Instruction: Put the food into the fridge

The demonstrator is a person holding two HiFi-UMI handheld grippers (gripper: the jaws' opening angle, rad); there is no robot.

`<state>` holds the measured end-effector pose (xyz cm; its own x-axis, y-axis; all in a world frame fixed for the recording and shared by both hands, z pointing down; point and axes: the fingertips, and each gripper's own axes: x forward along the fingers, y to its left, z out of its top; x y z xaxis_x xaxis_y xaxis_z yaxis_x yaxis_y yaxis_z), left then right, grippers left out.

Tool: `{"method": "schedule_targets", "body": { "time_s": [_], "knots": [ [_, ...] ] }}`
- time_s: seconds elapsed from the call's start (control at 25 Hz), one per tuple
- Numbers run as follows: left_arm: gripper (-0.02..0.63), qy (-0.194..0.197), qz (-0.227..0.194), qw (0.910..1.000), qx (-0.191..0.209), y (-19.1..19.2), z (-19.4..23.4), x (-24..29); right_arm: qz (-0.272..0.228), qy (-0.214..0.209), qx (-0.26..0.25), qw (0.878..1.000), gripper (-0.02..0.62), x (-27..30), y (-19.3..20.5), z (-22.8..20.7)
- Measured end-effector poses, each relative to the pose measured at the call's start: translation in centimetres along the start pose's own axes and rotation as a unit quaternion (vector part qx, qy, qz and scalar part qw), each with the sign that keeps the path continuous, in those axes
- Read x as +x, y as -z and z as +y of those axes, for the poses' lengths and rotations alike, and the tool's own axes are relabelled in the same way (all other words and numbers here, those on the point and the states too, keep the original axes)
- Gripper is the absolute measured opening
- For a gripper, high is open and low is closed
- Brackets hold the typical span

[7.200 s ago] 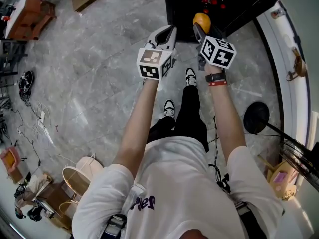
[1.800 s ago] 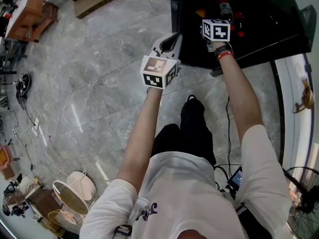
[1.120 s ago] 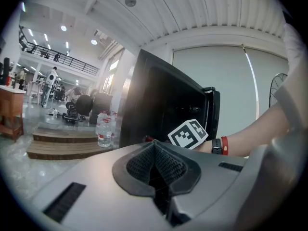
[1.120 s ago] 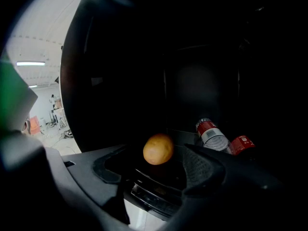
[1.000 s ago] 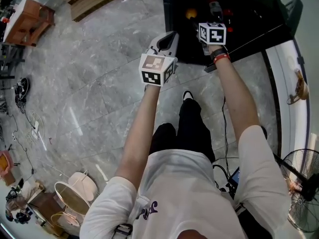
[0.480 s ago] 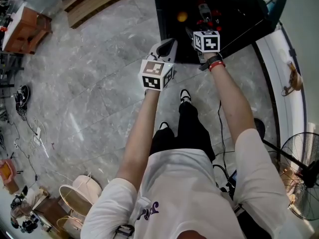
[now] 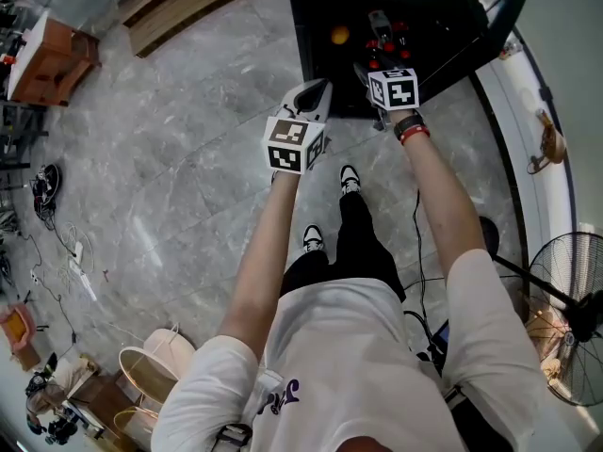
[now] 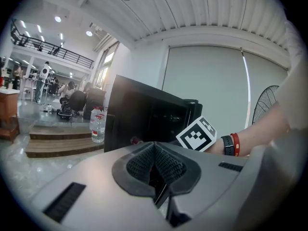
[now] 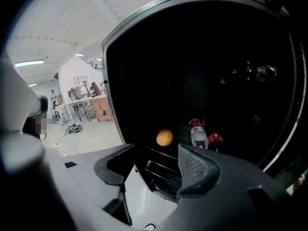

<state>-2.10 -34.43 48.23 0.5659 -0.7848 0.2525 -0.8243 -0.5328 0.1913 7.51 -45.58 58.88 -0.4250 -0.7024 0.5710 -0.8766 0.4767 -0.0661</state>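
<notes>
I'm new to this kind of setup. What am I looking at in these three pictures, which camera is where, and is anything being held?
There is no robot here. A person holds a hand-operated gripper in each hand, and each gripper carries a marker cube. The head view is taken from the person's head and looks down over their arms and legs to the grey floor. The other two pictures come from cameras riding on the grippers. The left gripper has its fingers together and holds nothing. The right gripper points at an open black fridge. Its fingers stand apart and have just been closing a little, with nothing between them. Inside the fridge you can see an orange, a bottle and a red can.
</notes>
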Motion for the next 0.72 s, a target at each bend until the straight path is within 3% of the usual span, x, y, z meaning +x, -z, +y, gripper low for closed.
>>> {"method": "schedule_targets", "body": {
  "time_s": [0.24,0.72],
  "knots": [
    [0.018,0.003,0.009,1.0000,-0.002,-0.3,-1.0,-1.5,0.020,-0.001,-0.002,1.000,0.288,-3.0,0.4,1.3],
    [0.018,0.002,-0.004,1.0000,-0.001,-1.5,-2.3,-3.9,-0.001,0.016,-0.018,1.000,0.287,-7.4,0.1,2.0]
  ]
}}
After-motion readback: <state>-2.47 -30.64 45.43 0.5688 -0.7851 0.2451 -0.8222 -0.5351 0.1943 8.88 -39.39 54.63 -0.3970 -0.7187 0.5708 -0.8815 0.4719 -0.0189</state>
